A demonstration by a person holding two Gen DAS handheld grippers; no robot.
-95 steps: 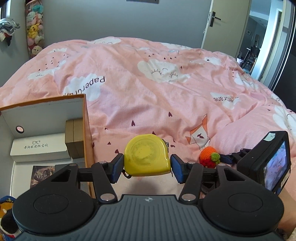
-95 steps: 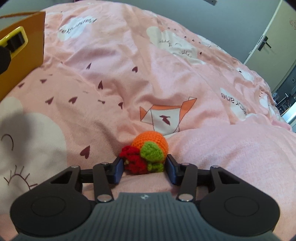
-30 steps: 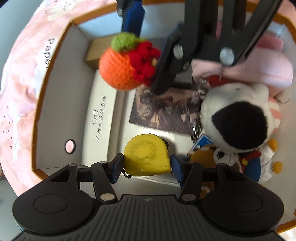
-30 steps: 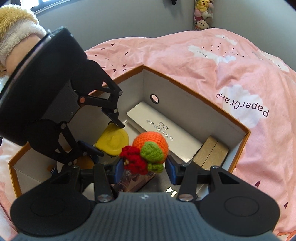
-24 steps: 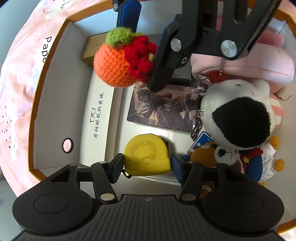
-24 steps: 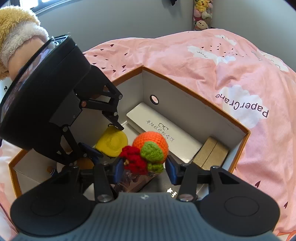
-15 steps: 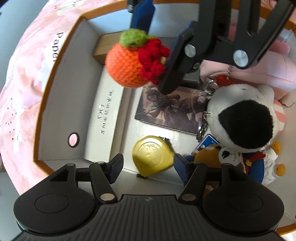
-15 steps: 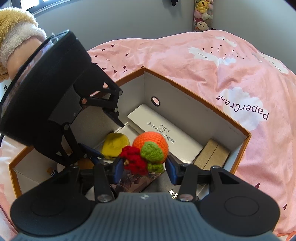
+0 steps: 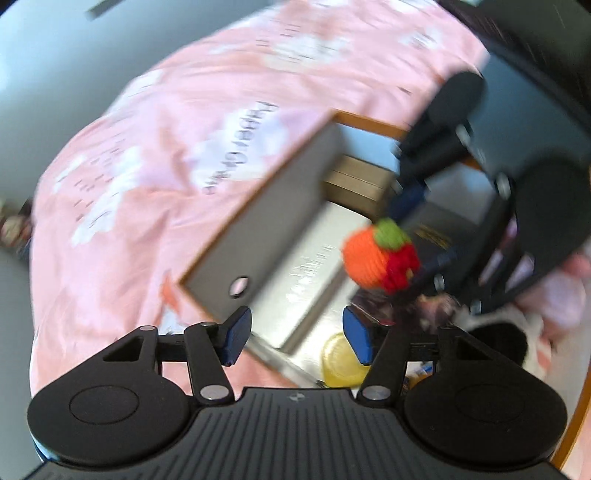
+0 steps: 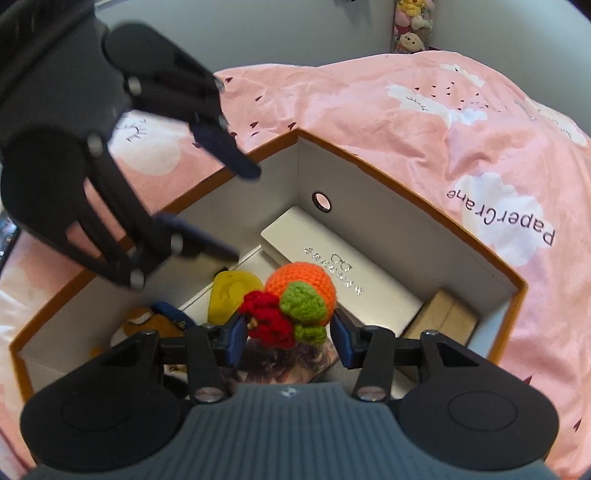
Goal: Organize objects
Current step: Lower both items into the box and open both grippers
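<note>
Crocheted orange point(image 10: 301, 304) hangs over the open box point(image 10: 399, 192), pinched by the right gripper point(image 10: 288, 338). Left gripper point(image 9: 297, 339) gapes, holding nothing, above the box's near wall; yellow tape measure point(image 10: 234, 295), somewhat blurred, apparently lies inside.

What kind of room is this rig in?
Most likely a bedroom: a bed under a pink cloud-print duvet, plush toys hanging by the grey wall, and an open box on the bed.
</note>
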